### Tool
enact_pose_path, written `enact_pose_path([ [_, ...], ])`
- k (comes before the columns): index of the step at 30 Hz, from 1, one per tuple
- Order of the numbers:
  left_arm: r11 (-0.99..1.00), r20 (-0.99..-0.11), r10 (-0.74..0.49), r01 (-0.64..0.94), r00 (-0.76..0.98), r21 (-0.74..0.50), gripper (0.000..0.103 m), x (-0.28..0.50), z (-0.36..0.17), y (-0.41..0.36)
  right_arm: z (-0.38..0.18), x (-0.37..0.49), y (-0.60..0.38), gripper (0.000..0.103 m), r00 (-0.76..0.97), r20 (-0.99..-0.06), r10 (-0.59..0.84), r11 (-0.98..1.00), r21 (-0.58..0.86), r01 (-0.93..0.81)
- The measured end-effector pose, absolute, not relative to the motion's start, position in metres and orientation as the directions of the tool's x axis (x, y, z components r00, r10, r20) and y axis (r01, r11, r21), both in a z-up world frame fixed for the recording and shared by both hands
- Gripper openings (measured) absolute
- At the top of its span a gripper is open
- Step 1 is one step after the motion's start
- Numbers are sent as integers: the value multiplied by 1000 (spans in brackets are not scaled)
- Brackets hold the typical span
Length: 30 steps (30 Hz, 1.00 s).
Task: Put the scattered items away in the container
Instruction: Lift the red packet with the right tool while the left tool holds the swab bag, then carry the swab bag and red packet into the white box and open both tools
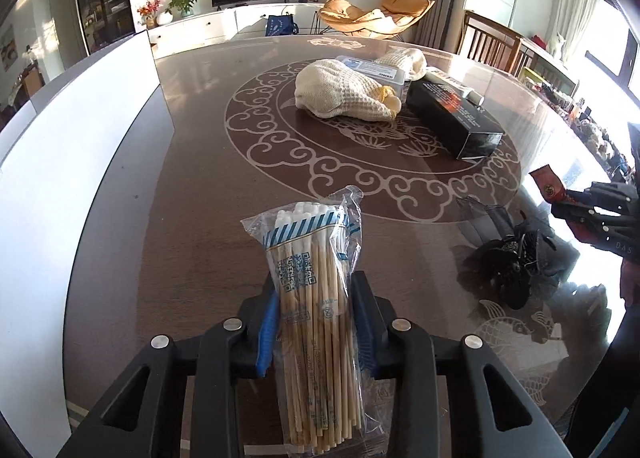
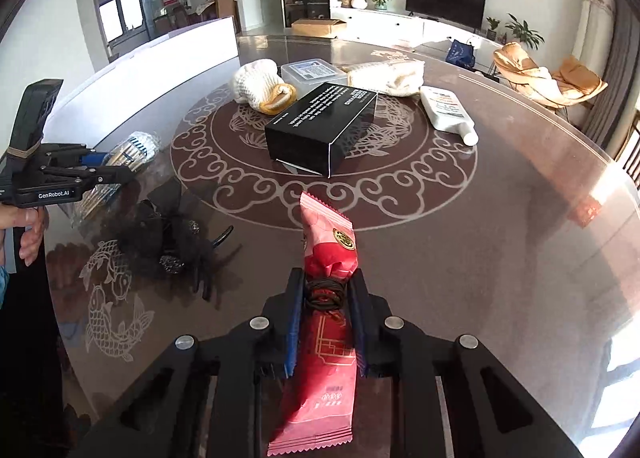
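- Swab packet (image 1: 316,298) sits pinched crosswise in your left tool (image 1: 316,322), jaws closed on its lower half so the cotton tips stick out ahead, free of the glossy counter (image 1: 200,194).
- Your right tool (image 2: 326,318) has closed on a red snack pouch (image 2: 324,298), gripping the narrow waist where a dark cord is tied, likely the firmest spot.
- Both tools angle down toward the counter; your hand (image 2: 32,226) shows on the left tool's handle in the right wrist view.
- Still lying loose: a black box (image 2: 320,130), a knitted cloth bundle (image 1: 340,92), a white bottle (image 2: 448,108), a dark mesh heap (image 1: 516,254).
- A clear lidded tub (image 2: 314,74) beyond the box may be the container; you cannot tell for certain.
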State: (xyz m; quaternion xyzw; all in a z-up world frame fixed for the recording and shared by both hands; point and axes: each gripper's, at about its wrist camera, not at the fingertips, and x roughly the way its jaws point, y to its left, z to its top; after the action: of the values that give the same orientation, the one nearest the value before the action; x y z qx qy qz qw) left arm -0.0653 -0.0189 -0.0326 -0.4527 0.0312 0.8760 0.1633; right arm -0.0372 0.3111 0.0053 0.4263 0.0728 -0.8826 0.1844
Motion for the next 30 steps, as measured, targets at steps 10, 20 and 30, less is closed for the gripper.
enact_pose_path([
  [10, -946, -756, 240, -321, -609, -42, 31, -28, -6, -10, 23, 16, 330, 22, -646, -706, -289, -948, 119, 294],
  [20, -950, -755, 206, -312, -622, -3, 31, -26, -2, -6, 36, 11, 298, 22, -643, -693, -325, -933, 122, 340],
  [30, -947, -736, 262, -315, -624, -70, 31, -20, 3, -14, 61, -12, 244, 22, -631, -663, -403, -894, 138, 425],
])
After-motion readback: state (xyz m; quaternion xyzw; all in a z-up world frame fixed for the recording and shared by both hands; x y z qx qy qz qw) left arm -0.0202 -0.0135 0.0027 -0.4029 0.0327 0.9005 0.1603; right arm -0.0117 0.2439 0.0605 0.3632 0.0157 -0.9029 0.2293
